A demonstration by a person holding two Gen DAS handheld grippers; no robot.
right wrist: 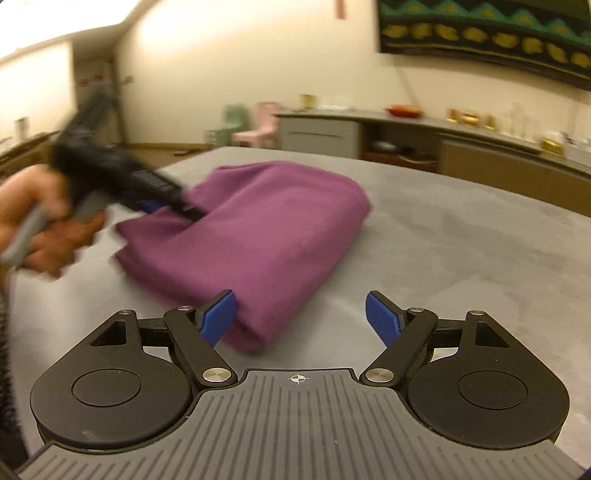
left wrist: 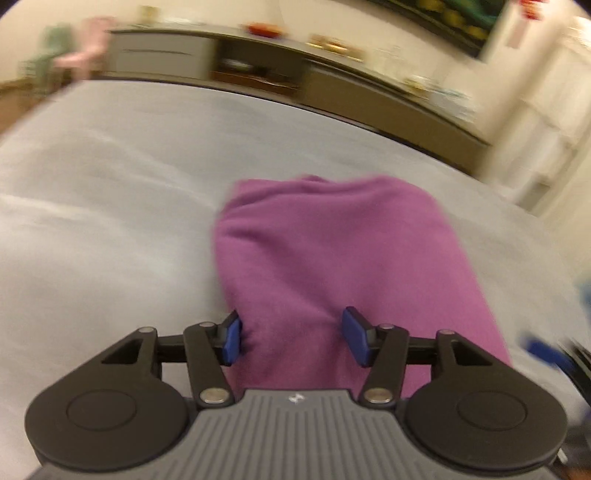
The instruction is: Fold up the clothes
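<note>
**Folded purple garment on the grey table, both grippers at its edges**

A purple garment (right wrist: 255,236), folded into a thick, soft-edged bundle, lies on a grey table (right wrist: 461,251). It sits toward the middle of the table, short of the far edge, with bare grey on every side of it.

In the left wrist view the left gripper (left wrist: 293,341) is over the near end of the garment (left wrist: 332,258). Its blue pads (left wrist: 232,341) stand wide apart, with purple cloth filling the gap between them; the left pad touches or just overlaps the garment's left border, while the other sits over the cloth. The jaws are spread and pinch nothing. This view is blurred.

In the right wrist view the right gripper (right wrist: 301,321) is at the near corner of the bundle. Its jaws are also spread wide: the left blue pad (right wrist: 218,319) is right against the rounded folded corner, and the other pad is over bare table, apart from the cloth. Nothing is clamped.

The same view shows the left gripper (right wrist: 177,206) from the side, smeared by blur, at the bundle's left edge, held by a bare hand (right wrist: 44,225).

Beyond the far edge of the table a long low cabinet (right wrist: 424,136) runs along the wall, with small items on top, too blurred to name. A dark patterned hanging (right wrist: 487,33) is on the wall above it.
</note>
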